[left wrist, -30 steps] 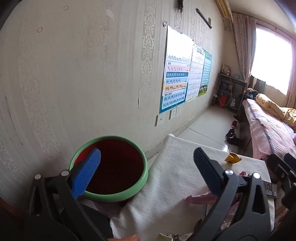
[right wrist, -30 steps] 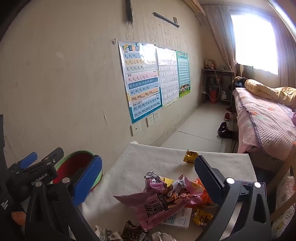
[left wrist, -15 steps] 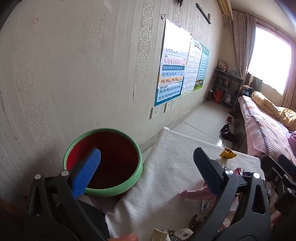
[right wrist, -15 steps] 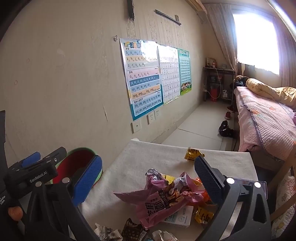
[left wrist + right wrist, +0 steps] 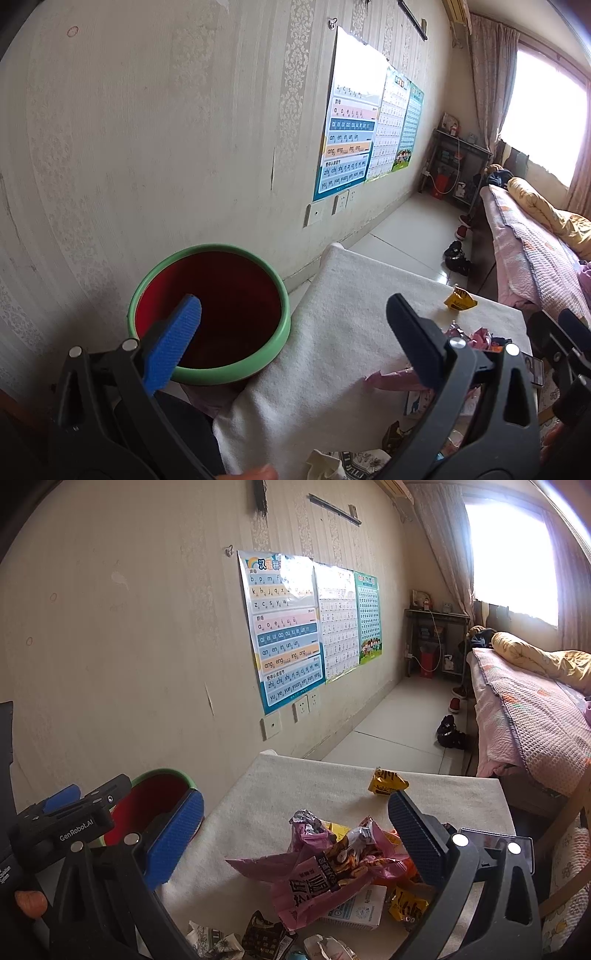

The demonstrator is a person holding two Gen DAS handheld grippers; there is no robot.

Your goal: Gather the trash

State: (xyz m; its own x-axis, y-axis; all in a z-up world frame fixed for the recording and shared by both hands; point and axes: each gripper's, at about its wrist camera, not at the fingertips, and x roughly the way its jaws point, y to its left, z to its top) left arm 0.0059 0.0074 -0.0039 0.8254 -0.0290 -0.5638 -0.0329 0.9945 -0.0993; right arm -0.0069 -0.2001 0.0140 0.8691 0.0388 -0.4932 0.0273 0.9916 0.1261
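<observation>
Crumpled pink snack wrapper [image 5: 325, 871] lies in a litter pile on the white cloth-covered table [image 5: 295, 786], near its front edge. A small yellow foil packet [image 5: 388, 782] sits apart, toward the far edge. Red bin with green rim [image 5: 208, 314] stands beside the table's left side. Left gripper [image 5: 295, 325] empty, fingers spread, over bin and cloth. Right gripper [image 5: 295, 834] empty, fingers spread, above the pile.
</observation>
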